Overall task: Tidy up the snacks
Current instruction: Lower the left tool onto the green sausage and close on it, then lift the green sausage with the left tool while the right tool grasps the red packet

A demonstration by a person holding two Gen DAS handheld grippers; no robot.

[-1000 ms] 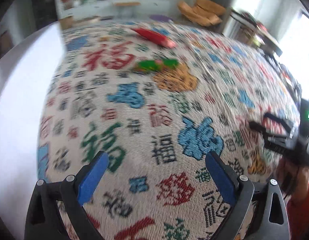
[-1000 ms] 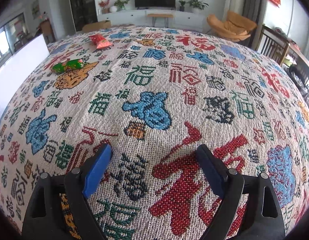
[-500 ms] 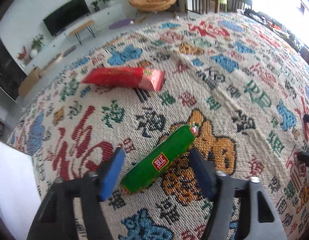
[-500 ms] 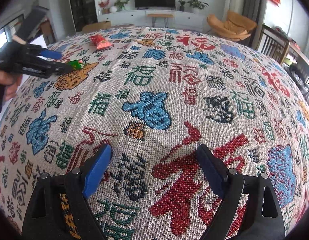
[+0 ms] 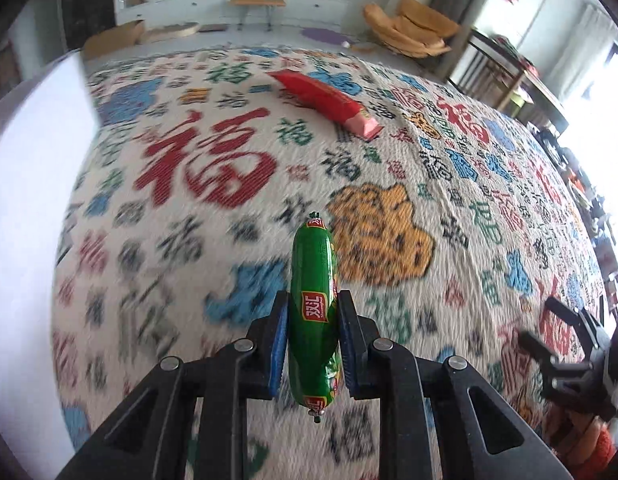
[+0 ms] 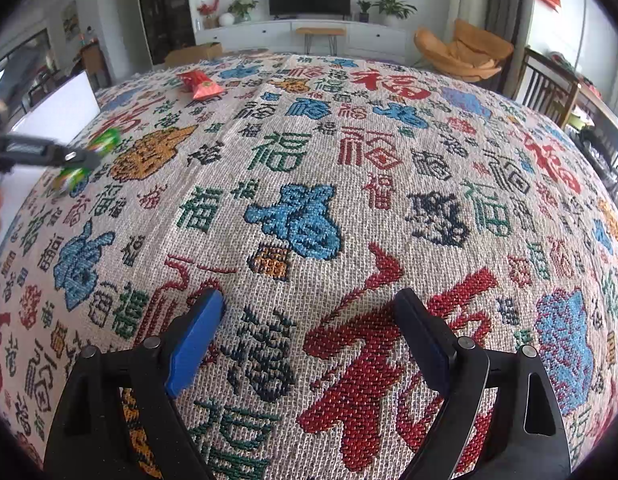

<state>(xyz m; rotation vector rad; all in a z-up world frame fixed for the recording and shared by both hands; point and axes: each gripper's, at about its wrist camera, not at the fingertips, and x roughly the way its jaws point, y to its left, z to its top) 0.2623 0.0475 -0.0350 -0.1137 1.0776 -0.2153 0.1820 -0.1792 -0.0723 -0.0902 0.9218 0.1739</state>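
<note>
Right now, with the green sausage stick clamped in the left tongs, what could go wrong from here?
1. The slick green plastic-wrapped sausage stick is pinched near its rear half by the left tongs, so its long front could pivot or slip out.
2. The view is motion-blurred, so a quick swing may shake it loose.
3. The flat red foil snack packet remains on the patterned woven tablecloth; the open right tongs hang far away.

Tablecloth [image 5: 161, 264] blurred; sausage [image 6: 75, 176] smeared.

The green sausage [image 5: 312, 300] is showing a red label reading 双汇 at 6 o'clock in the left wrist view. The woven tablecloth [image 6: 309, 184] is repeating the character 福, with a large red one [image 5: 207, 164] at 10 o'clock.
</note>
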